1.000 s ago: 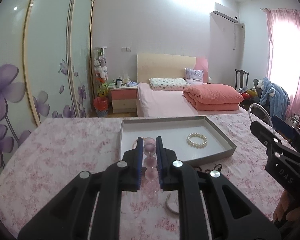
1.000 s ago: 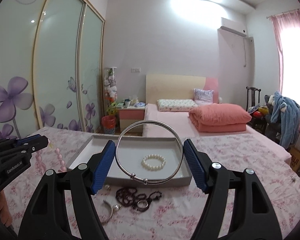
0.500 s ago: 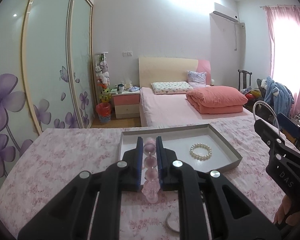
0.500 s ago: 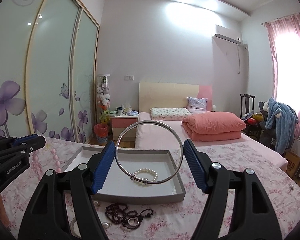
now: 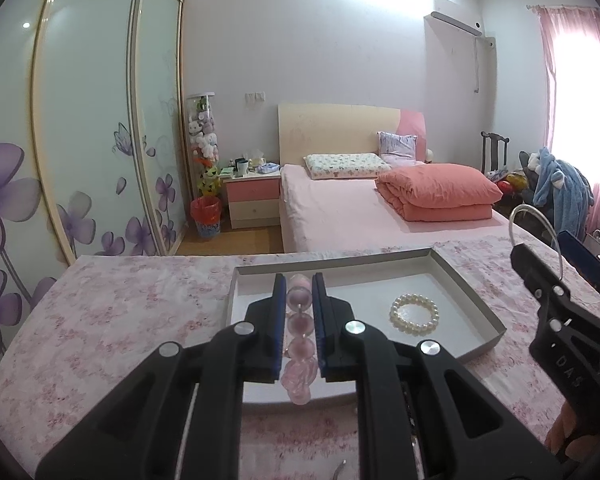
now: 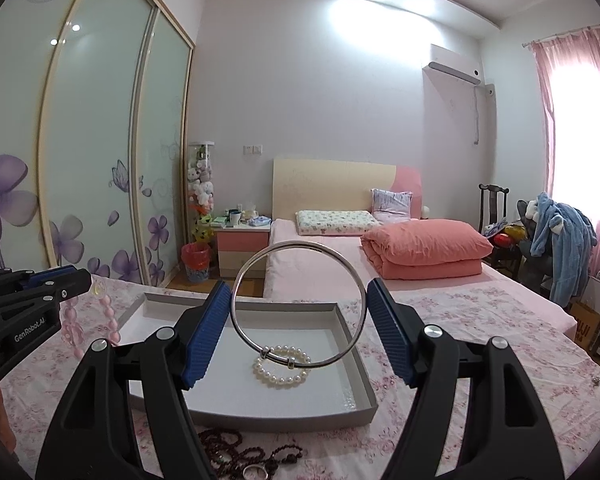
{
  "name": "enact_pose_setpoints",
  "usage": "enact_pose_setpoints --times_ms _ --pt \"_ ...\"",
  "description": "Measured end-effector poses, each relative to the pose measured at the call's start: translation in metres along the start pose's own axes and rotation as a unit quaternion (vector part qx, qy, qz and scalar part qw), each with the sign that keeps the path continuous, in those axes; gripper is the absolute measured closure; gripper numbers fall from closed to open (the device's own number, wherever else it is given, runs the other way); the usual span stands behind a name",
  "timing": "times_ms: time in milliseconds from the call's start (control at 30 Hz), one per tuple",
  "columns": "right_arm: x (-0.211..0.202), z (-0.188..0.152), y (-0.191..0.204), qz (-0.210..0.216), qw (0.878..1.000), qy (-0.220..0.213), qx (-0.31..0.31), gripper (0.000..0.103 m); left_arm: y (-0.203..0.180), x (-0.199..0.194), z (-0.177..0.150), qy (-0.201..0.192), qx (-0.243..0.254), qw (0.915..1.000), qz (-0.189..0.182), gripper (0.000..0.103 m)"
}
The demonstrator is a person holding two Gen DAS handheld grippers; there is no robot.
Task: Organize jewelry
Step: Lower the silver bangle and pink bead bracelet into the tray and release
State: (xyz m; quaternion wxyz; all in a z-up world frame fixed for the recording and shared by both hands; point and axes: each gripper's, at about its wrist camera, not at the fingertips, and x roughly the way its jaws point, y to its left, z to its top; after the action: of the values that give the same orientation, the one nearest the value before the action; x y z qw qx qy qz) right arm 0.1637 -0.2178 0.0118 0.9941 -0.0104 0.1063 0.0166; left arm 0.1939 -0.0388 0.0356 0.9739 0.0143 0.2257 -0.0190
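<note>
My left gripper (image 5: 299, 292) is shut on a pink bead bracelet (image 5: 299, 354) that hangs between its blue pads above the left part of a grey tray (image 5: 466, 288). A white pearl bracelet (image 5: 414, 313) lies in the tray. My right gripper (image 6: 299, 322) is shut on a silver bangle (image 6: 236, 308), held upright over the tray (image 6: 356, 360) and the pearl bracelet (image 6: 283, 374). The left gripper (image 6: 36, 292) with pink beads (image 6: 72, 326) shows at the left of the right wrist view. The right gripper (image 5: 556, 292) shows at the right of the left wrist view.
The tray sits on a pink floral cloth (image 5: 120, 320). A dark bead bracelet (image 6: 236, 454) and a small ring (image 6: 256, 471) lie on the cloth in front of the tray. A bed (image 5: 340, 208), a nightstand (image 5: 254, 200) and glass wardrobe doors (image 5: 92, 120) stand behind.
Both grippers have moved forward and up, so the tray sits closer under them. The pink beads now hang over the tray and the bangle stands over the pearl bracelet.
</note>
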Motion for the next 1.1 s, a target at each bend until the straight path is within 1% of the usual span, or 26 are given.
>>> enact_pose_setpoints --times_ms 267,467,667,767,833,867,900,1000,1100 --pt "0.040 -0.007 0.001 0.005 0.999 0.039 -0.014 0.033 -0.005 0.044 0.002 0.023 0.003 0.9997 -0.011 0.089" --pt "0.068 -0.017 0.009 0.015 0.996 0.085 -0.029 0.033 -0.002 0.078 -0.003 0.046 0.001 0.9989 -0.012 0.089" --pt "0.091 -0.028 0.019 0.026 0.989 0.138 -0.037 0.033 0.001 0.105 -0.010 0.074 -0.009 0.9969 -0.024 0.089" --pt "0.097 -0.029 0.025 0.030 0.988 0.146 -0.040 0.032 0.007 0.106 -0.008 0.068 -0.019 0.9973 -0.020 0.086" --pt "0.103 -0.029 0.027 0.037 0.986 0.156 -0.039 0.032 0.014 0.102 -0.004 0.061 -0.029 0.9976 -0.014 0.076" --pt "0.105 -0.029 0.026 0.040 0.986 0.159 -0.037 0.031 0.019 0.100 -0.002 0.056 -0.034 0.9979 -0.007 0.076" --pt "0.106 -0.029 0.027 0.041 0.985 0.161 -0.035 0.026 0.023 0.098 -0.001 0.053 -0.037 0.9979 -0.003 0.076" --pt "0.101 -0.026 0.027 0.041 0.987 0.155 -0.033 0.025 0.035 0.091 0.002 0.048 -0.049 0.9976 0.011 0.076" --pt "0.093 -0.021 0.019 0.037 0.988 0.148 -0.020 0.025 0.045 0.082 0.001 0.047 -0.056 0.9972 0.020 0.076"
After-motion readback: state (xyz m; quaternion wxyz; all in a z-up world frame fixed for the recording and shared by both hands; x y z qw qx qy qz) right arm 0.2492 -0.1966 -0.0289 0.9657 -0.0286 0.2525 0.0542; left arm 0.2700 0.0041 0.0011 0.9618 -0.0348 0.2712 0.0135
